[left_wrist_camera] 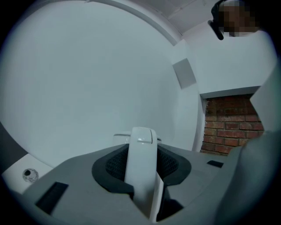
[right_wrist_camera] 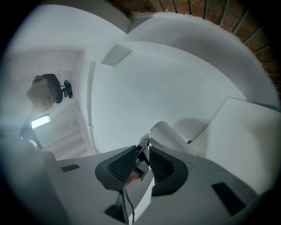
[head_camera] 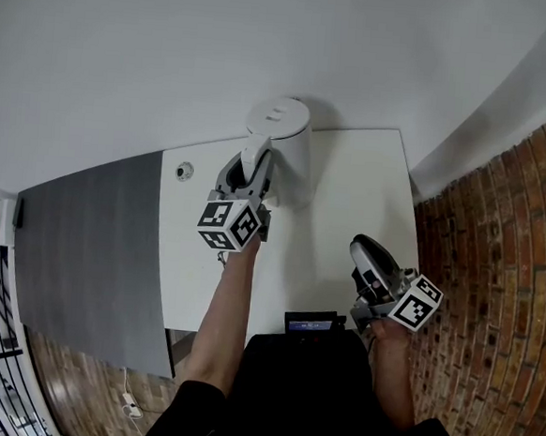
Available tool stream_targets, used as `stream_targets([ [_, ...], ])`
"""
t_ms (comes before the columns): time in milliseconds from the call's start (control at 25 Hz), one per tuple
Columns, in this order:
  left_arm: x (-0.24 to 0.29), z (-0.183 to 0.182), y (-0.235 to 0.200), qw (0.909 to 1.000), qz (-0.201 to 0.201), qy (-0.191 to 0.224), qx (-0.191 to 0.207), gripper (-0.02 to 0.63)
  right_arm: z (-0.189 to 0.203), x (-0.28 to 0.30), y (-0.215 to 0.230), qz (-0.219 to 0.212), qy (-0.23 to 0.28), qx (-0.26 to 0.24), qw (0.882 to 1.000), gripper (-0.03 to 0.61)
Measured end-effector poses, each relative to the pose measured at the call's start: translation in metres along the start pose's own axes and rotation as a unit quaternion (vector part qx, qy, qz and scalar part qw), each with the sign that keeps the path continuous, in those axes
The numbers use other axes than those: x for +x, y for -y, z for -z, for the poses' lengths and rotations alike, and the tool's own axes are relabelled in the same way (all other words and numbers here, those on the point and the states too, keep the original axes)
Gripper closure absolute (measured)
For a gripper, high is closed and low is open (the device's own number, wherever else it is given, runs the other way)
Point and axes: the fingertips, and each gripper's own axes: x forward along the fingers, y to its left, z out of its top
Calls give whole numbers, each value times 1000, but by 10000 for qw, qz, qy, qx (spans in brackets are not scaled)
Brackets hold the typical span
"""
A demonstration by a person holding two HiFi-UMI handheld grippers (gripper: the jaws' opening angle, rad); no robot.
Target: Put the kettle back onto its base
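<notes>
Kettle (head_camera: 294,162), white with a rounded lid, stood upright on the white tabletop (head_camera: 350,200), directly ahead of the left gripper (head_camera: 253,171) and pressed against its tips. Whether a base sat under the kettle could not be made out. The left gripper pointed level toward the back edge of the tabletop, its two dark ribbed pads pinching the kettle's white handle (left_wrist_camera: 141,151) from both sides. The handle filled the gap between the pads and rose above them, and the person's bare forearm (head_camera: 222,321) stretched out behind that gripper.

The right gripper (head_camera: 363,250) hovered well apart from the kettle, nearer the person and toward the brick wall (head_camera: 494,277), with the kettle ahead of it and to its left. Its pads (right_wrist_camera: 125,166) stood only narrowly spread, with nothing held between them. Through that slit the distant left gripper and the kettle showed.

A small round fitting (head_camera: 184,171) lay in the tabletop just to the left of the left gripper. A grey panel (head_camera: 91,255) lay further to the left.
</notes>
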Motion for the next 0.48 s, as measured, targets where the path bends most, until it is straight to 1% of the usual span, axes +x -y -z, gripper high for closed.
stream_targets([
  [160,-3,1,5,9999,64,23,106,453,1,1,-5,-12,-19,-16,10000,483],
  [360,-14,9,18,9991,299,74,303,452,2,2,-8,-28,-26,-46,10000,483],
  [480,-18,9,21,9988,379,70,297,451,2,3,-9,-36,-33,-61,10000,483],
])
